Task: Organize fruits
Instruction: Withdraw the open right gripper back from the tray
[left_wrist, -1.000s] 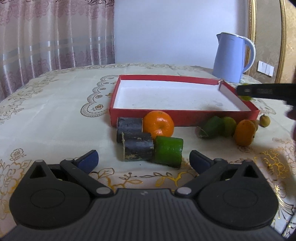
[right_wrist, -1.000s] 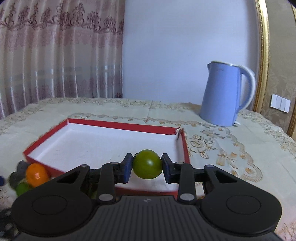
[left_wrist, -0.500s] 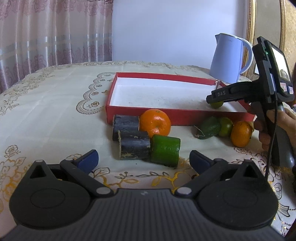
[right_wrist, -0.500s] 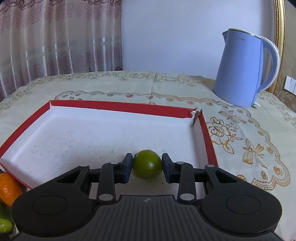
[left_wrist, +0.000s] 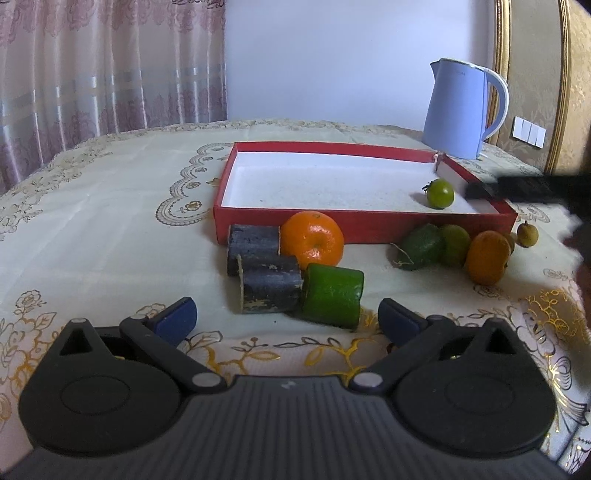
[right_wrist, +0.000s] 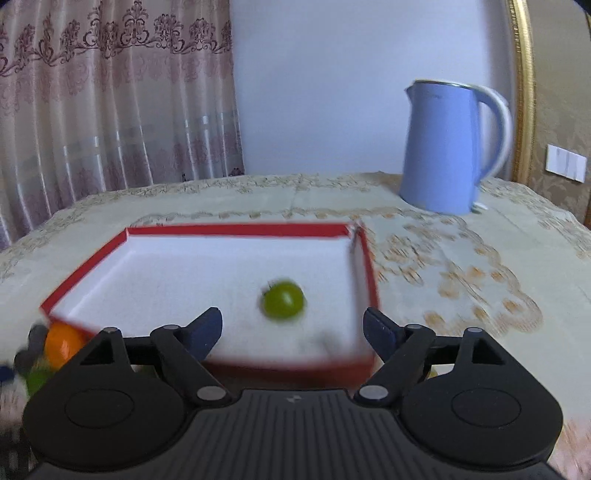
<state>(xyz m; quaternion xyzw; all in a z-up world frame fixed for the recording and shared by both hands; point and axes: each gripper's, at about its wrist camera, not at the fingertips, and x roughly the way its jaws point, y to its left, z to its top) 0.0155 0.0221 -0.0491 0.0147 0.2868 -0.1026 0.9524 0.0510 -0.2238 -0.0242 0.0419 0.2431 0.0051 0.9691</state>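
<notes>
A small green tomato (right_wrist: 283, 304) (left_wrist: 439, 192) lies loose on the white floor of the red tray (right_wrist: 236, 229) (left_wrist: 369, 230), near its right wall. My right gripper (right_wrist: 293, 326) hovers over the tray's near edge. Its jaws are opening and the tomato sits just ahead of the fingertips, touching neither pad. In the left wrist view it shows only as a dark blur at the tray's right side. My left gripper (left_wrist: 287, 317) stands open and empty, low over the tablecloth. Just beyond it lie a green cylinder (left_wrist: 334, 295), two dark cylinders (left_wrist: 271, 282) and an orange (left_wrist: 313, 238).
Right of the tray's front wall sit two green fruits (left_wrist: 421, 245), an orange fruit (left_wrist: 487, 256) and a small brown one (left_wrist: 527, 233). A blue kettle (left_wrist: 460, 110) (right_wrist: 447, 147) stands behind the tray's far right corner. Curtains hang past the table.
The right gripper, shut on the green tomato before, has spread its jaws and pulled back; the tomato now rests in the tray. The left gripper has not moved.
</notes>
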